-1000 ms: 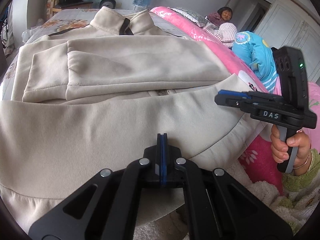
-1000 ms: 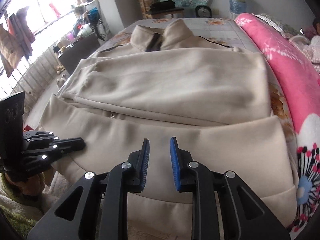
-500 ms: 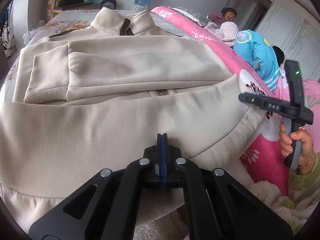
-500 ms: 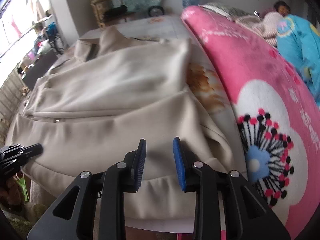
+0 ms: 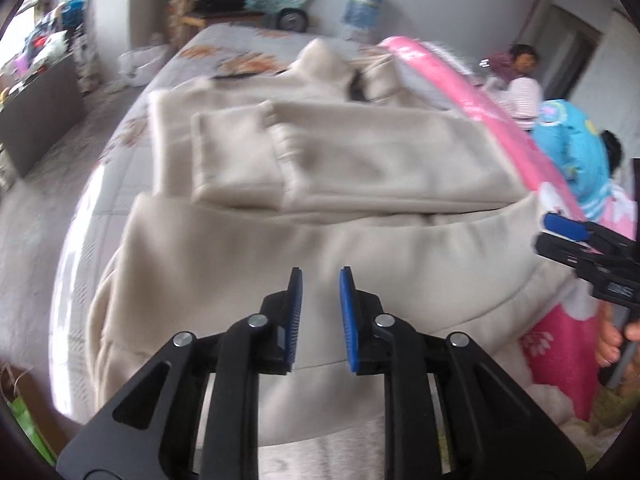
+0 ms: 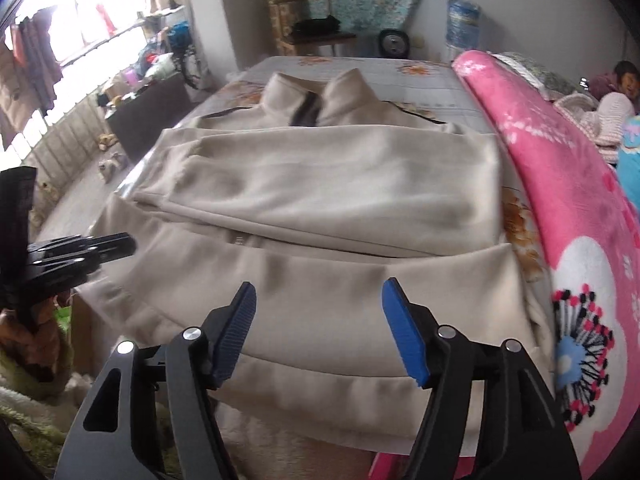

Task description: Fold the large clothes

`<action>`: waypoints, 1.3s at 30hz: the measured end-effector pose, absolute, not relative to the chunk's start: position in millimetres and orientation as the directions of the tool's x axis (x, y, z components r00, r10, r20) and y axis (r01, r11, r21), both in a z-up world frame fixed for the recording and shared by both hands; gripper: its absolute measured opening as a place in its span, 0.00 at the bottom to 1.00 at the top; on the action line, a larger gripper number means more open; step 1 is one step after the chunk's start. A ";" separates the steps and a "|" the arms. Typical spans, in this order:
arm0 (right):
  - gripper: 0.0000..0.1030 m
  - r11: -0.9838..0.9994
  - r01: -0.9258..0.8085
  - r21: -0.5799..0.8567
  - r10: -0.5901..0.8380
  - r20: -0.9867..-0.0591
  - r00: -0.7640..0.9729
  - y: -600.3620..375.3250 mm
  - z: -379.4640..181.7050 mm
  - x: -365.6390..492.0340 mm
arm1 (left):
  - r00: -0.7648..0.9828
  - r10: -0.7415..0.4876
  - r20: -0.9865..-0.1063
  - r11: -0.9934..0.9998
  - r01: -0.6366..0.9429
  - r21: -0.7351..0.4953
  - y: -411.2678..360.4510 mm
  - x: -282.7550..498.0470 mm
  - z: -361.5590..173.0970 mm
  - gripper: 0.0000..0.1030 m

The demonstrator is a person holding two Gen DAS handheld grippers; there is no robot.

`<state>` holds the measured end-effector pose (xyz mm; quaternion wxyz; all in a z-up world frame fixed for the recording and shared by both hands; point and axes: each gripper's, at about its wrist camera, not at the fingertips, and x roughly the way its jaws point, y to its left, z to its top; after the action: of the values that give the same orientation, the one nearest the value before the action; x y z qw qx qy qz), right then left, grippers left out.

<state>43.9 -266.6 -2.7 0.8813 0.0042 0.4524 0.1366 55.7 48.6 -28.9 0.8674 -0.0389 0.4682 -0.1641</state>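
A large beige jacket [image 5: 340,168] [image 6: 332,196] lies on the bed, collar at the far end, both sleeves folded across its chest, hem hanging over the near edge. My left gripper [image 5: 320,284] hovers above the hem band near its left part; its jaws are opening, with nothing between the blue pads. My right gripper [image 6: 318,300] hangs over the hem's right part, jaws opening wide and empty. Each gripper shows in the other's view: the right gripper [image 5: 580,240] at the right edge with a hand below it, the left gripper [image 6: 76,256] at the left edge.
A pink flowered blanket [image 6: 568,208] is heaped along the bed's right side, touching the jacket's edge. Beyond it people [image 5: 524,76] sit on the bed. A wooden chair [image 6: 308,20] and a water bottle [image 6: 462,22] stand past the bed's far end; floor and shelves lie left.
My left jaws were shut on the hem and have parted, letting it go; the left view swung left. My right jaws widened a lot and swung back from the blanket to the jacket.
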 end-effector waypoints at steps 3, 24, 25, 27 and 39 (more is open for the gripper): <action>0.66 0.946 -0.277 0.168 0.293 -0.809 0.509 -246.4 -14.9 46.7 | 0.505 -0.330 -0.798 0.942 0.230 -0.244 58.5 56.2 -34.1 0.19; 0.75 0.959 -0.276 0.066 0.208 -0.824 0.528 -236.3 -16.3 47.1 | 0.519 -0.203 -0.830 0.973 0.205 -0.110 66.2 68.6 -15.1 0.40; 0.75 0.961 -0.267 0.068 0.208 -0.815 0.541 -238.5 -10.9 50.4 | 0.523 -0.199 -0.829 0.973 0.204 -0.105 65.0 71.2 -12.1 0.42; 0.76 0.966 -0.253 0.061 0.198 -0.804 0.561 -241.0 -4.2 57.9 | 0.530 -0.194 -0.826 0.974 0.204 -0.098 62.1 76.0 -5.8 0.47; 0.88 0.991 -0.111 0.068 0.120 -0.807 0.578 -256.3 1.9 109.3 | 0.561 -0.082 -0.824 0.982 0.187 0.030 19.9 117.8 13.7 0.74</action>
<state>109.3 -256.3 1.9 0.8883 0.0049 0.4546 0.0651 117.8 19.9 13.7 0.8816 0.0569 0.4622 -0.0764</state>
